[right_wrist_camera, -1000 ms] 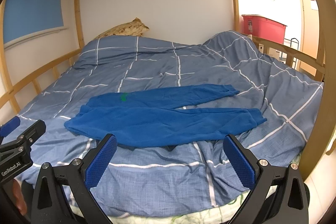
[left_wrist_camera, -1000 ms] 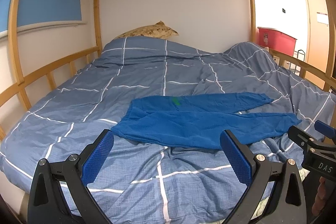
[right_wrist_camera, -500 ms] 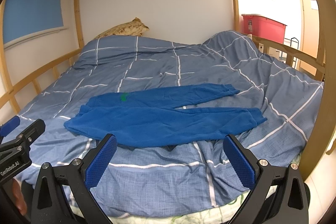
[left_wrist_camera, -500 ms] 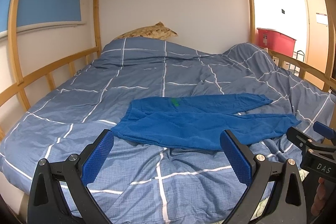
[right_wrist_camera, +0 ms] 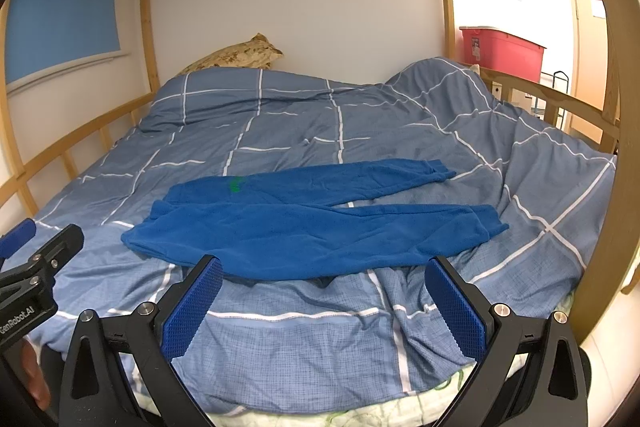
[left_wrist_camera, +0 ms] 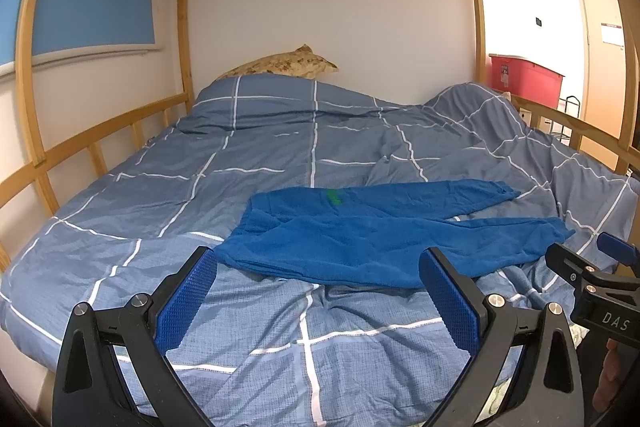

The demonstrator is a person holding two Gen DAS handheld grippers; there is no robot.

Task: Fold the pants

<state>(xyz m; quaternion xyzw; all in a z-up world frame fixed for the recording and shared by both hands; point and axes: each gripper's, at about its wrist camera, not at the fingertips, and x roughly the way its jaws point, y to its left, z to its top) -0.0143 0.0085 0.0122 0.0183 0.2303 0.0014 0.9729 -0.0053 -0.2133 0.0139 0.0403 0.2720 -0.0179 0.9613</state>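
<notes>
On blue checked duvet [left_wrist_camera: 248,163], near its front edge: blue pants [left_wrist_camera: 372,231], laid flat, legs side by side toward right, waist toward left, small green tag [right_wrist_camera: 236,183] at waist. Just short of pants, over duvet's front edge: left gripper [left_wrist_camera: 318,291] and right gripper [right_wrist_camera: 324,301], each with jaws spread wide, holding nothing, touching nothing. Beyond duvet's far end: patterned pillow [left_wrist_camera: 286,65] against wall. Past duvet's right side: red bin [right_wrist_camera: 500,53].
</notes>
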